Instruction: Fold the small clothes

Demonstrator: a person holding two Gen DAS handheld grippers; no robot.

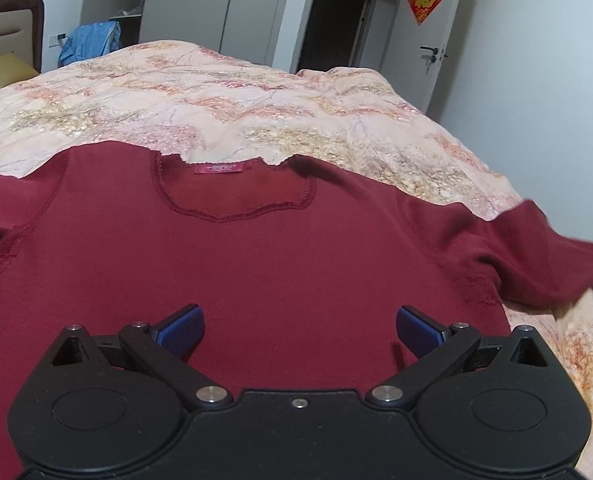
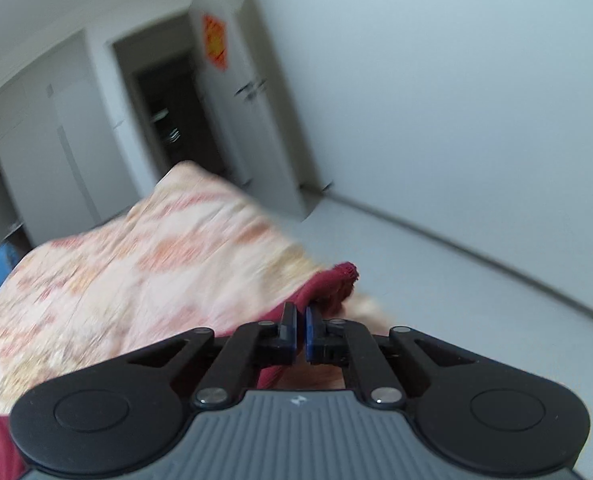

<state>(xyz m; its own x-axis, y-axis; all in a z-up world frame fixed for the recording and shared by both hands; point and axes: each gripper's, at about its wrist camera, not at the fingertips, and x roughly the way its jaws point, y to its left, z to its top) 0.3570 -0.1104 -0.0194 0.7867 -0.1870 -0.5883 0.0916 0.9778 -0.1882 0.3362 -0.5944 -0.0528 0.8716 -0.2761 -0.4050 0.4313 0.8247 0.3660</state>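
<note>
A dark red short-sleeved top point(image 1: 256, 256) lies flat on the bed, neckline facing away, with a pink label at the collar. My left gripper point(image 1: 299, 326) hovers over the top's middle, jaws wide open and empty. The top's right sleeve point(image 1: 544, 248) is lifted off the bed toward the right edge. My right gripper point(image 2: 300, 330) is shut on that red sleeve point(image 2: 328, 284), whose hem sticks out past the fingertips. The right wrist view is blurred.
The bed has a floral pink and beige quilt point(image 1: 232, 96). Its right edge point(image 2: 296, 240) drops to a pale floor point(image 2: 436, 280). A headboard and yellow pillow point(image 1: 0, 68) sit far left. A blue garment point(image 1: 92, 40), wardrobe and doors stand behind.
</note>
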